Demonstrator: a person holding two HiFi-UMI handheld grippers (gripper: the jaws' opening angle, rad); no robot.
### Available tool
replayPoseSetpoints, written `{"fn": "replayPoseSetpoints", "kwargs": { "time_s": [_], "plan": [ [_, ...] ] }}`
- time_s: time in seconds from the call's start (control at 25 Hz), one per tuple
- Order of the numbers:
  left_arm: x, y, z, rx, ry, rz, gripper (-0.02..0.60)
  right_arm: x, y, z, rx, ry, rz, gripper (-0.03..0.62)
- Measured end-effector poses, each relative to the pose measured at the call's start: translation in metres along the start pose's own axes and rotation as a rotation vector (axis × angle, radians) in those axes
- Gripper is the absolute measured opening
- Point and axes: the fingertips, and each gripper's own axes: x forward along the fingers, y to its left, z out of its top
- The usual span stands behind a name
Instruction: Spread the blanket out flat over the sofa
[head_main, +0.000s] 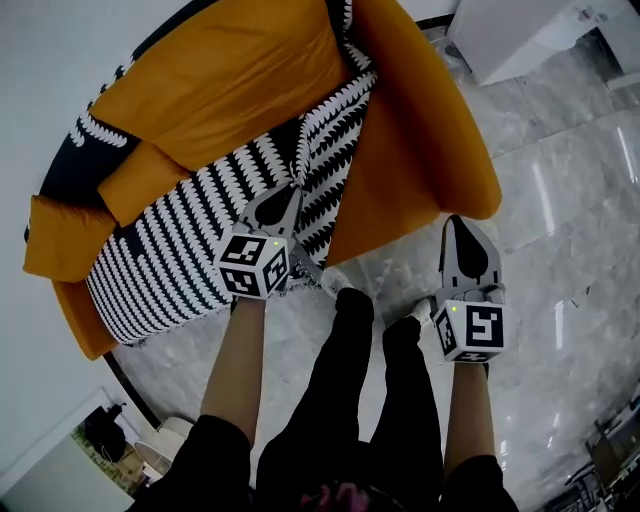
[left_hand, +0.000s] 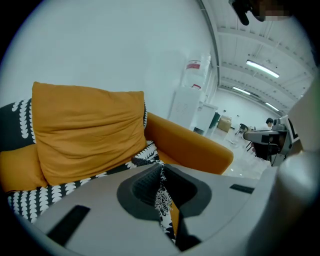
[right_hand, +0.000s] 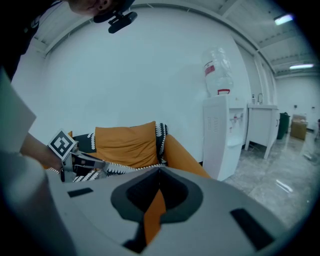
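Head view showed our left tool (head_main: 293, 195) clamped on the front edge of the black-and-white blanket (head_main: 165, 255), which lay rumpled across the seat of the orange sofa (head_main: 425, 130). Our right tool (head_main: 460, 225) hung over the floor (head_main: 560, 230), jaws together and empty.

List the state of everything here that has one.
blanket: rumpled over the seat, not flat, front edge pinched
left gripper: shut on the blanket
right gripper: jaws together, nothing held
cushion: upright at the back
sofa: seat partly covered, arm bare
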Motion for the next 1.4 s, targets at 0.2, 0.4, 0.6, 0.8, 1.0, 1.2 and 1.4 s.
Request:
{"fn": "replayPoseSetpoints", "kwargs": {
  "time_s": [0.2, 0.4, 0.6, 0.8, 1.0, 1.2, 1.4],
  "plan": [
    [0.003, -0.033, 0.005, 0.025, 0.000, -0.031, 0.029, -0.018, -0.018, -0.001, 0.019, -0.014, -0.023, 0.020],
    [0.009, -0.074, 0.007, 0.054, 0.006, -0.069, 0.029, -0.038, -0.038, -0.003, 0.036, -0.026, -0.043, 0.020],
    [0.020, -0.109, 0.003, 0.063, 0.017, -0.110, 0.029, -0.055, -0.059, -0.016, 0.058, -0.018, -0.072, 0.020],
    [0.033, -0.143, -0.004, 0.080, 0.033, -0.147, 0.029, -0.071, -0.081, -0.029, 0.083, -0.014, -0.102, 0.020],
    [0.045, -0.172, -0.009, 0.110, 0.064, -0.182, 0.029, -0.087, -0.099, -0.041, 0.121, -0.009, -0.134, 0.020],
    [0.056, -0.203, -0.006, 0.149, 0.086, -0.230, 0.029, -0.105, -0.118, -0.052, 0.155, -0.003, -0.172, 0.020],
    [0.077, -0.241, -0.013, 0.196, 0.107, -0.278, 0.029, -0.119, -0.147, -0.068, 0.190, -0.006, -0.214, 0.020]
  ]
}}
